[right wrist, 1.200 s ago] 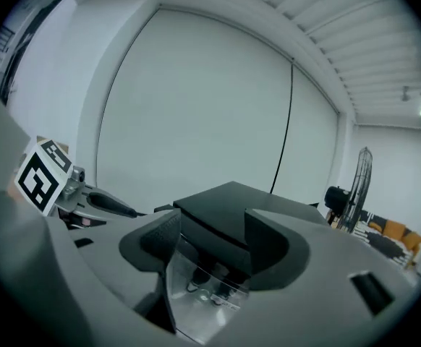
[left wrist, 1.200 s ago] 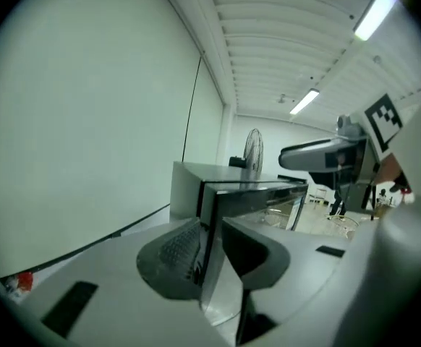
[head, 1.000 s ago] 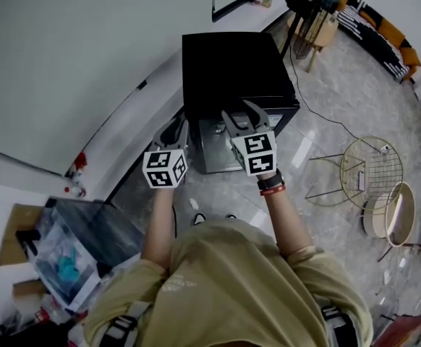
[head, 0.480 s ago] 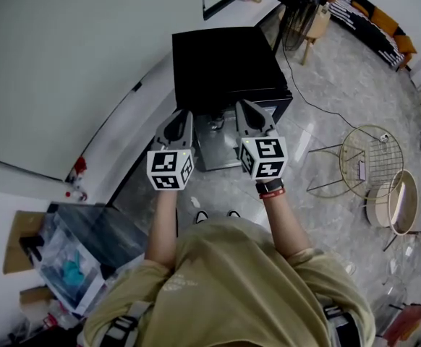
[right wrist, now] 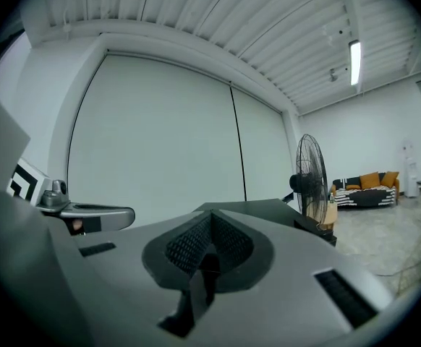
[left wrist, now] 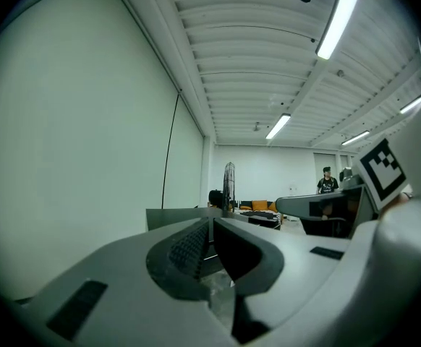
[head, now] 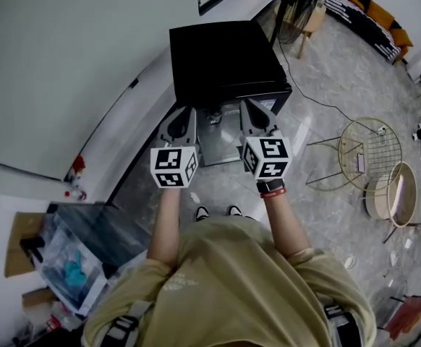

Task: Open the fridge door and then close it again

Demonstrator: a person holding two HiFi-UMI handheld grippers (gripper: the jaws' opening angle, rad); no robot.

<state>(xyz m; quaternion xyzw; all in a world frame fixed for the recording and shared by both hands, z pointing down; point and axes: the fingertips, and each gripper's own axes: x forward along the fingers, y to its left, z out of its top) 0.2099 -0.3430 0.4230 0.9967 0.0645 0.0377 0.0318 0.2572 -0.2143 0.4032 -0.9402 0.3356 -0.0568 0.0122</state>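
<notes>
While both grippers point level at it, the black mini fridge (head: 225, 60) stands straight ahead of them against the white wall (head: 87, 49). Its front is turned toward the person, so the door lies just beyond the tips. The left gripper (head: 187, 111) fronts the left part of that face and the right gripper (head: 247, 104) the right part, neither clearly nearer. The left gripper's jaws are closing, tips about together with nothing between them. The right gripper's are pressed together, empty. The fridge is a squat upright box. Which edge carries the handle — and whether the door is fully closed — I cannot tell.
</notes>
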